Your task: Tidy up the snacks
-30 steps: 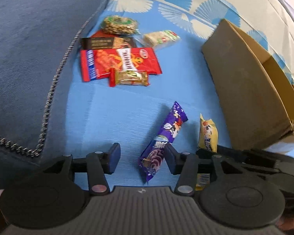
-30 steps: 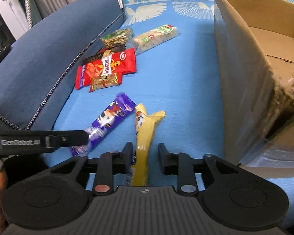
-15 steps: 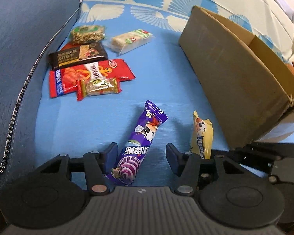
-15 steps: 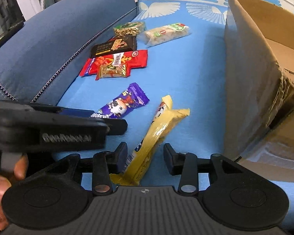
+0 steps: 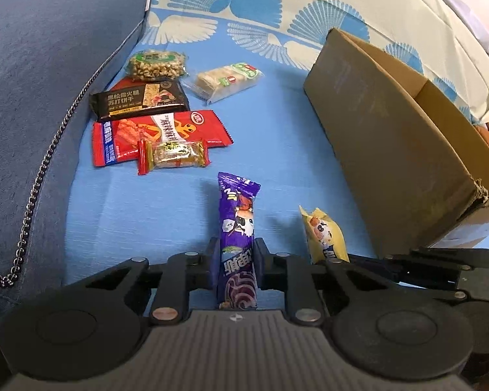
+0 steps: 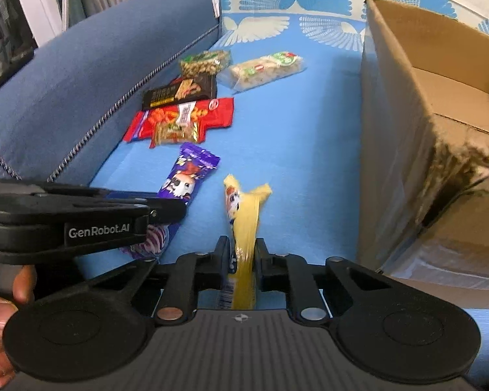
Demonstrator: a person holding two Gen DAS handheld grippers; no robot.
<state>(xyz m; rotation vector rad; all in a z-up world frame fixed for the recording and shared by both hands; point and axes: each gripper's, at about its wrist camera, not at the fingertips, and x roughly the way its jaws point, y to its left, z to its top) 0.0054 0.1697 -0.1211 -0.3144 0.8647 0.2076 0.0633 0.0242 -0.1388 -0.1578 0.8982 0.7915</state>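
Low in each frame, the left tongs (image 5: pixel 236 254) clamp a purple foil snack bar (image 5: pixel 237 238) and the right tongs (image 6: pixel 242 254) a yellow wrapper (image 6: pixel 244 228), likely bound next for the open cardboard box (image 6: pixel 407 123) at right.

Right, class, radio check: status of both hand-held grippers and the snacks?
Left hand-held gripper shut on purple bar. Right hand-held gripper shut on yellow bar. Five snacks left on sofa. Box open, path clear.

right gripper (image 6: pixel 241 260) clamping yellow snack (image 6: pixel 244 215), cardboard box (image 6: pixel 404 137)
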